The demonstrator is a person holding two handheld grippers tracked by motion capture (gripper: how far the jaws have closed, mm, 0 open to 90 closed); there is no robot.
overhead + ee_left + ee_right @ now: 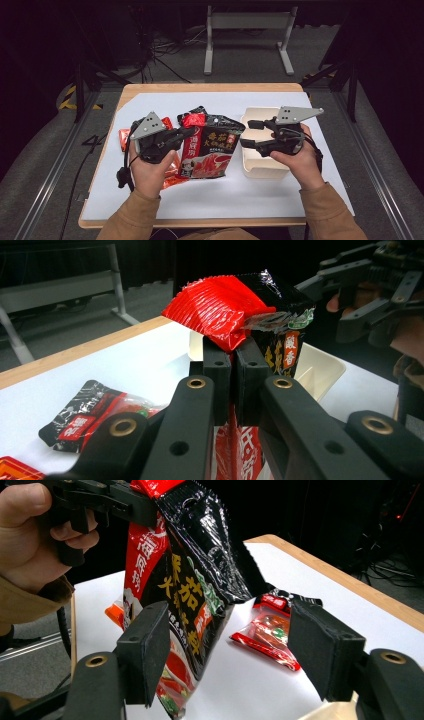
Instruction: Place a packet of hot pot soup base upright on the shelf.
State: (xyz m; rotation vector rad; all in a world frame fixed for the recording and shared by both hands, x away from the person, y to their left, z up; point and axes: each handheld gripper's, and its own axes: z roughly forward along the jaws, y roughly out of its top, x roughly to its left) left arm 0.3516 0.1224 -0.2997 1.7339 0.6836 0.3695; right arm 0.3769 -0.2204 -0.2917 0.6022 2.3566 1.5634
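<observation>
— Packet (210,145) held up at centre frame: which claw has it?

— Left claw (186,134) does. In the left gripper view its jaws are pressed shut on the packet's red crimped top edge (222,307), and the bag hangs down from there, long axis near vertical, lower end close to the white bench (225,195).

— And the right claw (248,134)?

— Spread wide and holding nothing. In the right gripper view its two pads stand either side of the frame, the packet (192,587) hanging at left of centre just behind the left-hand pad (145,650), apart from it as far as can be told. The packet lies toward the left of that claw in the high view, so any new grip means closing in from the packet's right edge.

— What does the packet look like?

— Glossy black foil with a red top, yellow characters and a picture of red food low on the front; it is creased and thin.

— Anything else nearby?

— Cream tray (260,167) under the right hand (300,160), small red sachets (172,172) on the bench below the left hand (150,170).
</observation>
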